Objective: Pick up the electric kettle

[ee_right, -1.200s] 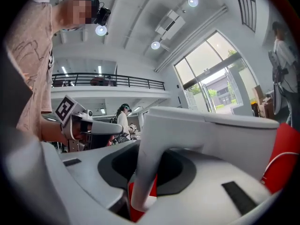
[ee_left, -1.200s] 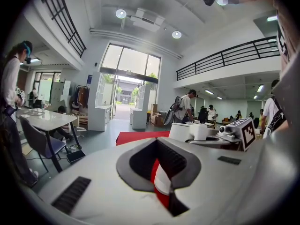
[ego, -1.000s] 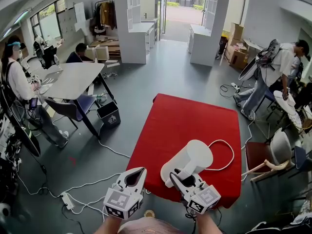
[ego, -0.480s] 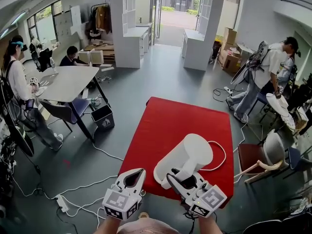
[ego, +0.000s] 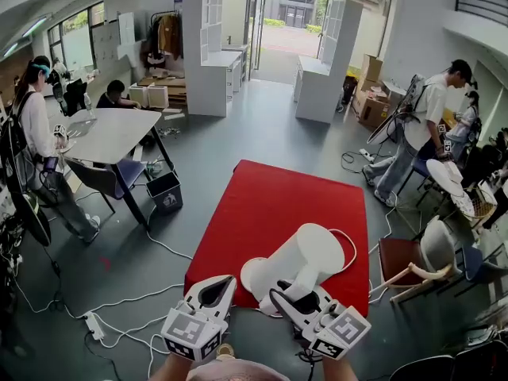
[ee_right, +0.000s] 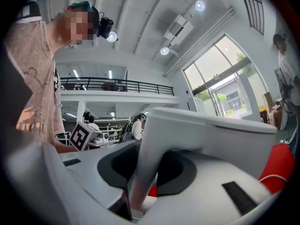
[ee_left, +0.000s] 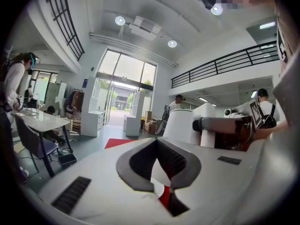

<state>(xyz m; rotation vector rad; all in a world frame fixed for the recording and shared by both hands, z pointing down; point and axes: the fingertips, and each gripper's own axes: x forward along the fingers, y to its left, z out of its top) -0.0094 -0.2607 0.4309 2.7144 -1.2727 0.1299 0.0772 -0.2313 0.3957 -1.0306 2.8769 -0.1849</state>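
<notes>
Gripping electric kettle (ego: 311,252), right gripper (ego: 287,294).

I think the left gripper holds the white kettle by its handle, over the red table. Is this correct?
Not quite: the right gripper, not the left gripper, holds the white kettle by its handle, over the red table. The right gripper view shows its fingers on the handle.

We hold both tools low in front of us, side by side, pointing away. Our left hand-held gripper (ego: 225,284) has its jaws together, with nothing between them. Our right hand-held gripper (ego: 284,296) points roughly level, its jaws clamped on the kettle handle (ee_right: 143,172).
</notes>
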